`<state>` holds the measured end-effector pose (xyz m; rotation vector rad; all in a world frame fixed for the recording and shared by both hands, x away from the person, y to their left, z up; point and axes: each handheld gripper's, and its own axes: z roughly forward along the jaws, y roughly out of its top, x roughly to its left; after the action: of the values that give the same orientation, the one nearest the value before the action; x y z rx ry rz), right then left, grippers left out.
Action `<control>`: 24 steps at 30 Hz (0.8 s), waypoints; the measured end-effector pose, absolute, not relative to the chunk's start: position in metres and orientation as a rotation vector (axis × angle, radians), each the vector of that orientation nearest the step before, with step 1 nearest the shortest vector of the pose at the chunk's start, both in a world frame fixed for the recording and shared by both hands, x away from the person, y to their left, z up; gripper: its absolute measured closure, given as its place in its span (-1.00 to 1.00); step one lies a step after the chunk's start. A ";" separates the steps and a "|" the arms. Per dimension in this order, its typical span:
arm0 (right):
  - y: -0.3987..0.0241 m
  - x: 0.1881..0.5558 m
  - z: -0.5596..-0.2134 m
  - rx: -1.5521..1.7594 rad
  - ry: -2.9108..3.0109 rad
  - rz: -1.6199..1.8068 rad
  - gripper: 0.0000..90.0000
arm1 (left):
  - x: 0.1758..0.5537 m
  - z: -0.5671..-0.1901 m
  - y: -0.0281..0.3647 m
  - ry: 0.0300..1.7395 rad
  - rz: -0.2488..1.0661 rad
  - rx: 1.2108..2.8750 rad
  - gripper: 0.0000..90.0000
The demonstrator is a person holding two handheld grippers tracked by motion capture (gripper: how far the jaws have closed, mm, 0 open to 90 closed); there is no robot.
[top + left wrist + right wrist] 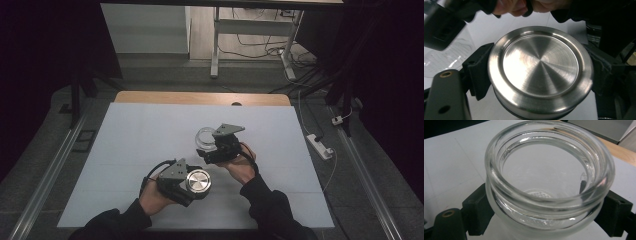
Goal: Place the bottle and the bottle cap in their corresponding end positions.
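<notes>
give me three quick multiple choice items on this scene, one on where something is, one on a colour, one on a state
1. Where is the glass jar?
A. between the jaws of the right gripper
B. lying on the floor
C. stacked on the lid

2. What colour is the metal lid?
A. red
B. silver
C. green

3. What state is the jar in?
A. capped
B. open and empty
C. full of liquid

Answers:
1. A, since the right gripper view shows a black pad pressed to each side of the jar.
2. B, since the left gripper view shows a brushed silver disc held by the left gripper.
3. B, since the mouth is bare and the pale table cover shows through the glass while the lid sits apart in the other gripper.
</notes>
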<state>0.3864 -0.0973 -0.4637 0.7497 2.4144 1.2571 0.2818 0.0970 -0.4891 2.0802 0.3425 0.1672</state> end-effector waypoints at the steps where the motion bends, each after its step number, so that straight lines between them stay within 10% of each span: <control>1: -0.096 0.388 -0.464 0.757 2.411 1.256 -0.66 | 0.283 -0.491 0.096 0.344 0.164 2.081 -0.59; 24: -0.081 0.422 -0.481 0.805 2.393 1.199 -0.67 | 0.298 -0.529 0.081 0.365 0.195 2.141 -0.59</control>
<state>0.4216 -0.0808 -0.4809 0.8055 2.3932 1.1986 0.2979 0.0813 -0.5291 2.1405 0.3655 0.1947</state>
